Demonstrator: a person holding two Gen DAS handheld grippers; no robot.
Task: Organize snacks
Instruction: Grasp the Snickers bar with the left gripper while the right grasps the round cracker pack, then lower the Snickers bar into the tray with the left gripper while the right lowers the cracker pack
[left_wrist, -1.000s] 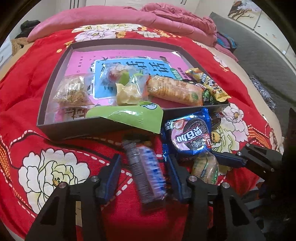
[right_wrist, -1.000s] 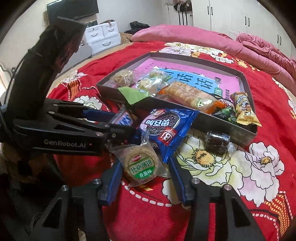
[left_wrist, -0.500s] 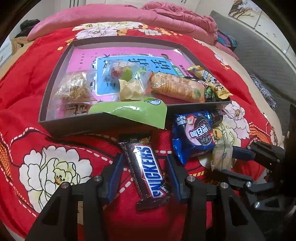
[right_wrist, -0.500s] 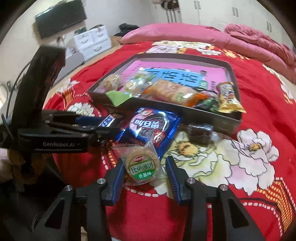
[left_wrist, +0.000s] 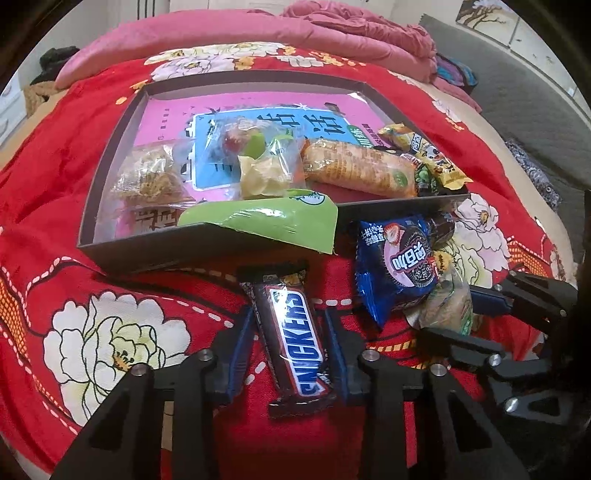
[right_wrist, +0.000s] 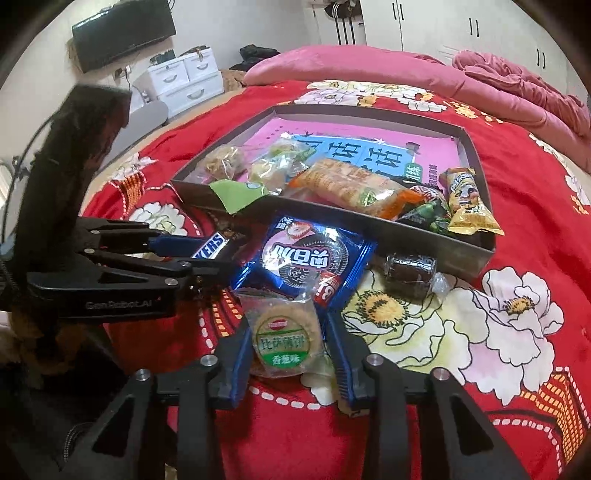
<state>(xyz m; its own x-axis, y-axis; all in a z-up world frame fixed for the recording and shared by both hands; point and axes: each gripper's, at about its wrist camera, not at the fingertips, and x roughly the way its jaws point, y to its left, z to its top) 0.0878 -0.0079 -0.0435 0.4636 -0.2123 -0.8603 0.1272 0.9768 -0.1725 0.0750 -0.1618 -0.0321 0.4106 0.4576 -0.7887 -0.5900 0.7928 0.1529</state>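
Left wrist view: the left claw (left_wrist: 290, 345) has narrowed over the last second and is closing on the glossy, slab-shaped Snickers bar (left_wrist: 295, 339) lying on the quilted red bedspread (left_wrist: 110, 295), just before the shallow grey box (left_wrist: 184, 247).

Right wrist view: the right claw (right_wrist: 286, 343), narrower than before, is closing on the crinkly clear-wrapped round biscuit (right_wrist: 284, 338); both pickups look imminent.
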